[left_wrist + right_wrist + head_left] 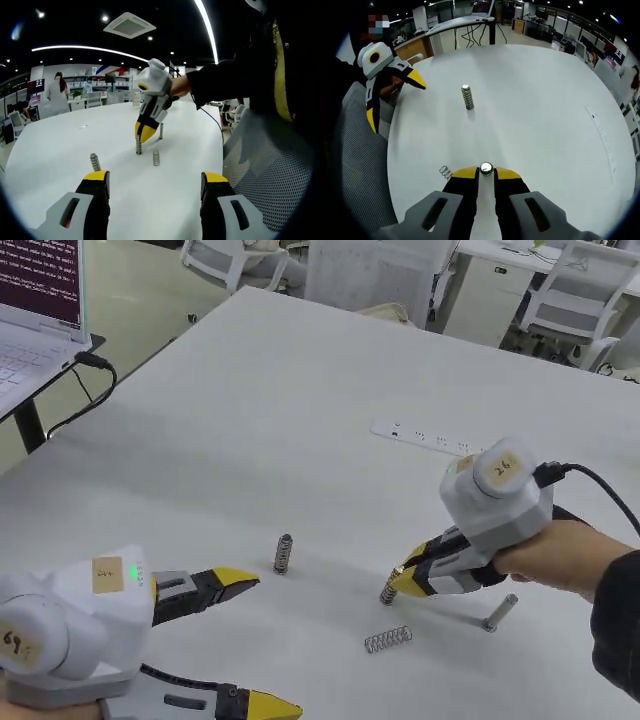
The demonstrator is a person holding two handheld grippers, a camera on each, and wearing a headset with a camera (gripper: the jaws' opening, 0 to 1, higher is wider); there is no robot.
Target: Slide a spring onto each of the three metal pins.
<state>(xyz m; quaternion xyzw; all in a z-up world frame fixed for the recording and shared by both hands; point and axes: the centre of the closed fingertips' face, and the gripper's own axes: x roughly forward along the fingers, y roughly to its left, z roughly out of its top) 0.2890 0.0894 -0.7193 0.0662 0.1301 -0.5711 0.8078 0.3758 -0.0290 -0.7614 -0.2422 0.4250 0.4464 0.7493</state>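
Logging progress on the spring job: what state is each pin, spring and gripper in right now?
left metal pin: upright, grey coil spring on it, free.
middle metal pin: upright, spring on it, top clamped.
right metal pin: standing, bare.
loose wire spring: lying on the white table.
left gripper: open, empty.
right gripper: shut on middle metal pin.

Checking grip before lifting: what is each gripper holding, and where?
The right gripper pinches the upright spring-covered pin by its top end; the left gripper is open, holding nothing.
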